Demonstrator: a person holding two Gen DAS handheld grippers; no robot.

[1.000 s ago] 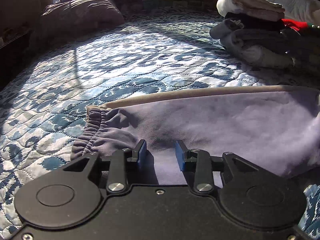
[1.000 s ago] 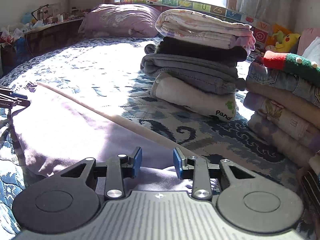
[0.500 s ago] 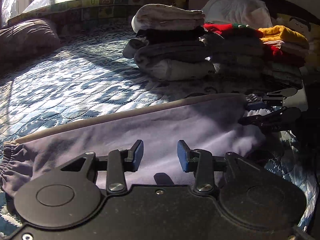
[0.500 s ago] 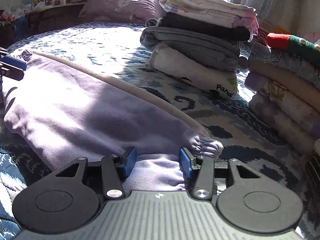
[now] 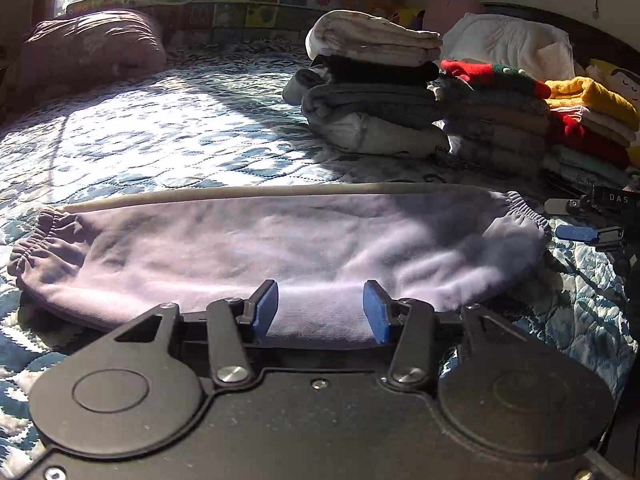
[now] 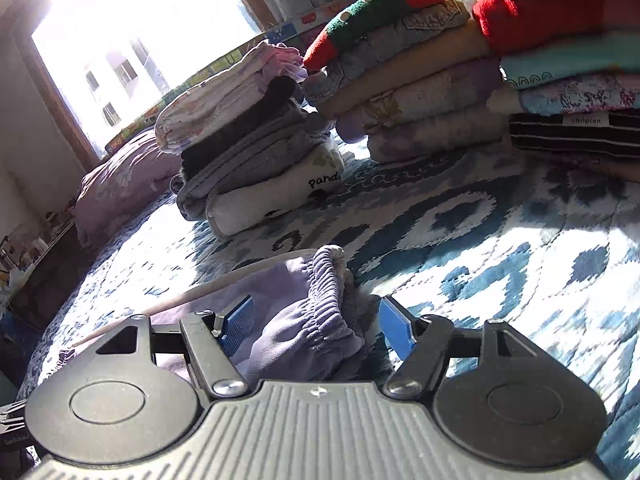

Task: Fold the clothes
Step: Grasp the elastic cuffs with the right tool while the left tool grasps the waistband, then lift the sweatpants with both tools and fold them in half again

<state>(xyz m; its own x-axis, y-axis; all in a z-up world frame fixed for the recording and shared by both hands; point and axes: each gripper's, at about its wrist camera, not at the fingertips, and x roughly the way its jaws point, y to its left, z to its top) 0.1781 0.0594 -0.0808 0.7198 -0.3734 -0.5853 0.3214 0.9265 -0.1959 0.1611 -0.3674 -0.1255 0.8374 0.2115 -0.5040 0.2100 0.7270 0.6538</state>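
The left wrist camera is sitting low over the quilted bed (image 5: pixel 168 136), looking forward past the left gripper (image 5: pixel 320 306) across the long side of the lilac garment (image 5: pixel 280 240) toward the folded stacks (image 5: pixel 376 84) and the window. The right wrist camera is looking from that garment's gathered end (image 6: pixel 320 312), very near and rolled to one side, past the right gripper (image 6: pixel 316 320). Both are taking in the garment, the stacks (image 6: pixel 256 148), the quilt and the window.

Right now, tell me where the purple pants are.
The purple pants lie flat across the blue quilt, just ahead of the left gripper. Their elastic cuff sits between the right gripper's open jaws, near the folded stacks.
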